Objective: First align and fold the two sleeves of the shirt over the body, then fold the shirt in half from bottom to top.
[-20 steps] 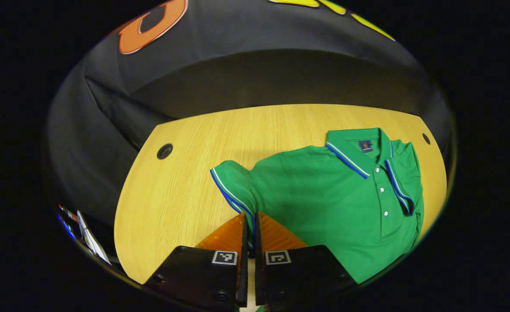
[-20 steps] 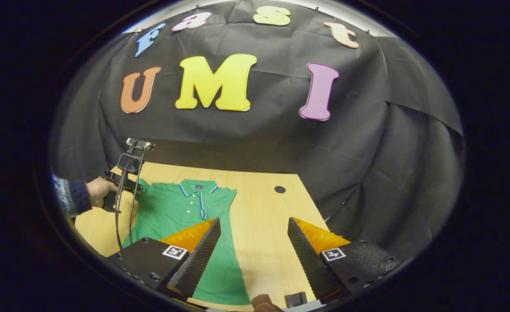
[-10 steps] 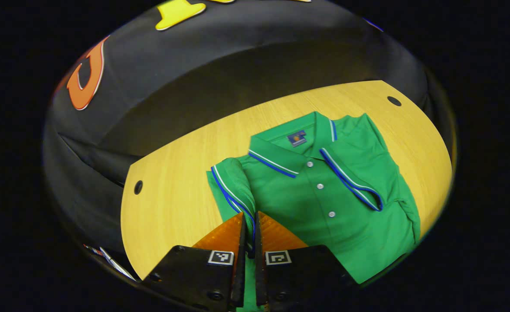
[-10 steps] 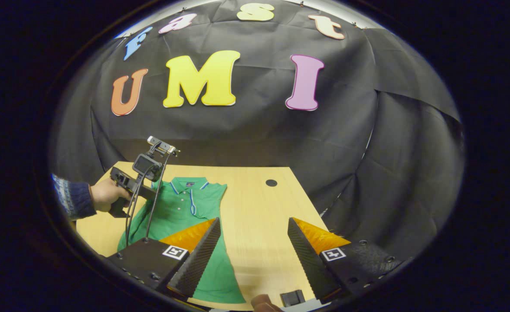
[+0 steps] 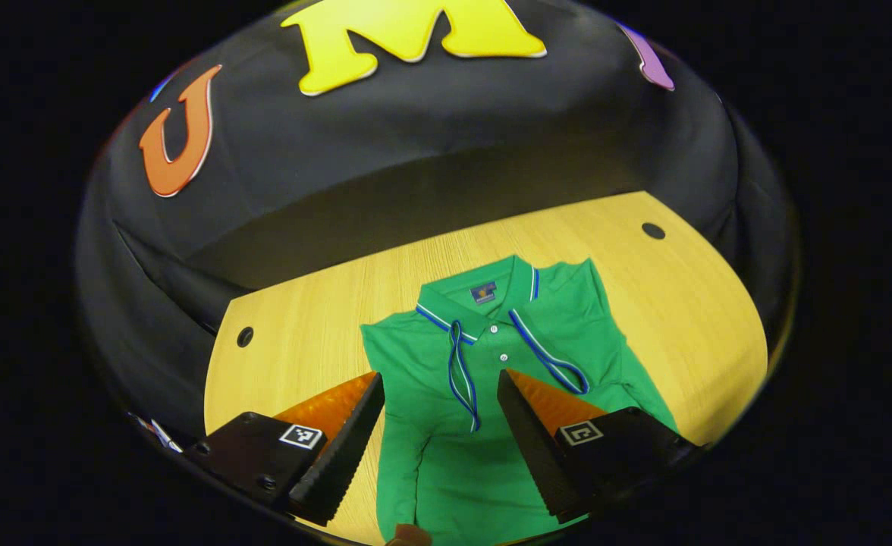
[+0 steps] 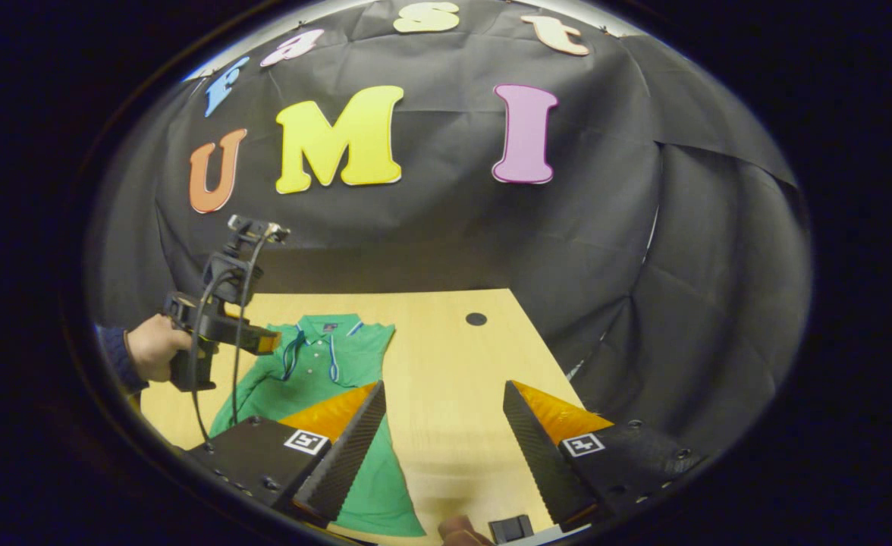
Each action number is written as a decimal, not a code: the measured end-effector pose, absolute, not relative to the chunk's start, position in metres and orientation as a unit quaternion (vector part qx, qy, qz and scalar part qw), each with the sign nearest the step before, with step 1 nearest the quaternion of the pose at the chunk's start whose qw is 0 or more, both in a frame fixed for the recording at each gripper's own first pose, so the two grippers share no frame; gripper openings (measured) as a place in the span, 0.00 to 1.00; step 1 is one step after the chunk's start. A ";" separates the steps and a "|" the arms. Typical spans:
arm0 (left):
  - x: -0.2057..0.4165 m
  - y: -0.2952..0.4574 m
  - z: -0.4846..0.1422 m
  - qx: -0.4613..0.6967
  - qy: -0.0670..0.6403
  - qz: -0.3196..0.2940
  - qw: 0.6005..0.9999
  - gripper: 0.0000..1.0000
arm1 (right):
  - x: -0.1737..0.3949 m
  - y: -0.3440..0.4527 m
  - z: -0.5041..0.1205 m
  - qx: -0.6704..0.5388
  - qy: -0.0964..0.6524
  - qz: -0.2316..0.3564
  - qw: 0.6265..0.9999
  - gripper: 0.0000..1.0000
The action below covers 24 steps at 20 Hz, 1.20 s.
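In the left gripper view, the left tongs are seen at the bottom of the frame, spread wide apart with nothing held between them. Between and beyond them, in the lower centre of the frame, a green shirt is laid flat on the wooden tabletop, collar toward the upper part of the frame. Both sleeves are folded in over the body: their blue-and-white trimmed cuffs lie on the chest, one at each side of the button placket. A dark round hole is seen in the tabletop at the left and another at the upper right.

In the right gripper view, the right tongs are seen at the bottom centre, likewise parted and empty, held above bare tabletop. The shirt is seen left of centre, running down behind the left-hand finger of these tongs. At the left edge of the frame, the other gripper is held by a hand in a dark sleeve, above the shirt's left side, with cables hanging from it.
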<state>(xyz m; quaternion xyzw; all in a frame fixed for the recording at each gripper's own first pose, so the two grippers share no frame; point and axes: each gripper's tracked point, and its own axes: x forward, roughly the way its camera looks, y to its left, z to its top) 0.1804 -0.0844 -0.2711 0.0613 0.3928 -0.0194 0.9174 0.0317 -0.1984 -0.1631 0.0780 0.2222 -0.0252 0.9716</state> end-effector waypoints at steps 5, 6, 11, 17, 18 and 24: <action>0.140 -0.062 -0.223 -0.022 0.336 0.004 0.942 0.97 | 0.045 -0.178 -0.161 0.090 0.219 0.007 0.972 0.96; 0.130 -0.055 -0.218 -0.035 0.326 0.011 0.945 0.98 | 0.046 -0.173 -0.164 0.086 0.219 0.014 0.972 0.96; 0.062 -0.013 -0.242 -0.059 0.327 0.026 0.943 0.98 | 0.041 -0.145 -0.222 0.050 0.274 0.040 0.960 0.95; -0.054 0.018 -0.338 -0.083 0.443 0.064 0.890 0.98 | -0.011 -0.110 -0.329 0.025 0.425 0.084 0.901 0.96; -0.074 0.016 -0.352 -0.086 0.466 0.061 0.878 0.98 | -0.021 -0.107 -0.341 0.030 0.449 0.085 0.889 0.96; -0.171 0.000 -0.396 -0.085 0.579 0.032 0.811 0.98 | -0.090 -0.111 -0.399 0.033 0.558 0.070 0.826 0.94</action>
